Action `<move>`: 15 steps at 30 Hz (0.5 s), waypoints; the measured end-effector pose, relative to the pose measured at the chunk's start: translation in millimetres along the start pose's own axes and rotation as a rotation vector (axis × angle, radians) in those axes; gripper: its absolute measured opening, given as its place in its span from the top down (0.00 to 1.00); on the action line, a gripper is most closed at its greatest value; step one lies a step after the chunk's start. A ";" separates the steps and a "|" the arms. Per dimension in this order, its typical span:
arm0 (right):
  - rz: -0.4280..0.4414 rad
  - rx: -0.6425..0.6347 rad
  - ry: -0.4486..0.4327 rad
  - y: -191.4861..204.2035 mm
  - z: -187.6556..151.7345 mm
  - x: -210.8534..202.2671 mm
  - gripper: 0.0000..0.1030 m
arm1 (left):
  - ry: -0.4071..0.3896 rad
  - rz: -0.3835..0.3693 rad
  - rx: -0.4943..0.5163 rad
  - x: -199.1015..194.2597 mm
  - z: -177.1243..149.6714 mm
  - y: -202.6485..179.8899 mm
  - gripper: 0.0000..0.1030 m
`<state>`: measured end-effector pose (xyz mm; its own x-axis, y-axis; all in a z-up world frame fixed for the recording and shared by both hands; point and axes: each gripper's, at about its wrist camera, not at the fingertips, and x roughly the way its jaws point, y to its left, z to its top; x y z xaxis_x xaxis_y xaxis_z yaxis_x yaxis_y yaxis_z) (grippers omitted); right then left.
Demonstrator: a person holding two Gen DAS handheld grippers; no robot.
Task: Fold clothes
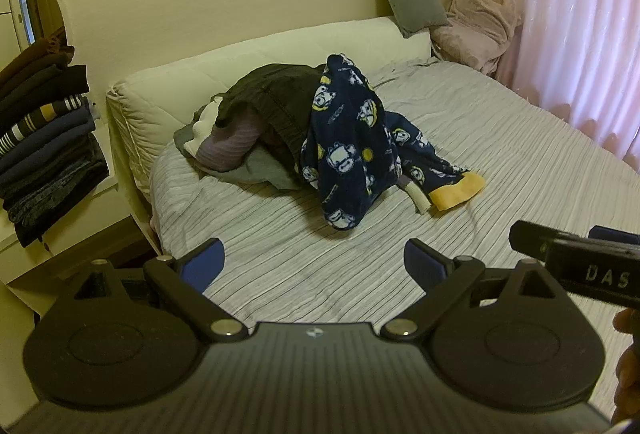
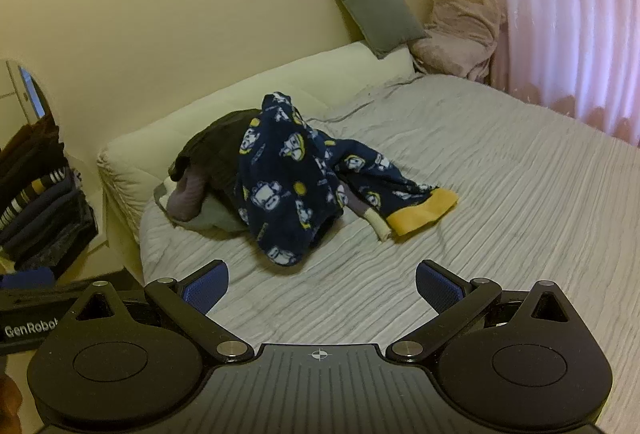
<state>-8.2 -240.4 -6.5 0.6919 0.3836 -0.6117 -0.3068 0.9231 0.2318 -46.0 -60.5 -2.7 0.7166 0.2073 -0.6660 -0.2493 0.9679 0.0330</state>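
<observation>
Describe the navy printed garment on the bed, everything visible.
The navy printed garment looks like soft fleece, with a white-and-yellow cartoon print and a broad yellow cuff. It is unfolded and crumpled, draped over the pile of dark and grey clothes, with the cuffed end trailing onto the striped bedspread. Neither gripper touches it.

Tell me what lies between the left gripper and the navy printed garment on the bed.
Only bare striped bedsheet lies between the open left gripper and the navy printed garment; the left wrist view shows it.
</observation>
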 end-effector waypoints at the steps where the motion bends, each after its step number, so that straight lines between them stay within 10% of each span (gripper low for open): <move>1: 0.005 0.010 0.004 -1.3 0.7 2.0 0.00 | 0.004 0.000 -0.001 3.5 1.4 1.2 0.08; 15: -0.015 0.034 0.034 -8.4 16.6 66.6 0.01 | 0.056 -0.047 0.025 84.5 36.2 16.3 0.07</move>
<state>51.2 -222.1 -36.6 0.6732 0.3693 -0.6406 -0.2740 0.9293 0.2477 34.1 -22.1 -31.5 0.6893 0.1543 -0.7079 -0.1997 0.9797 0.0190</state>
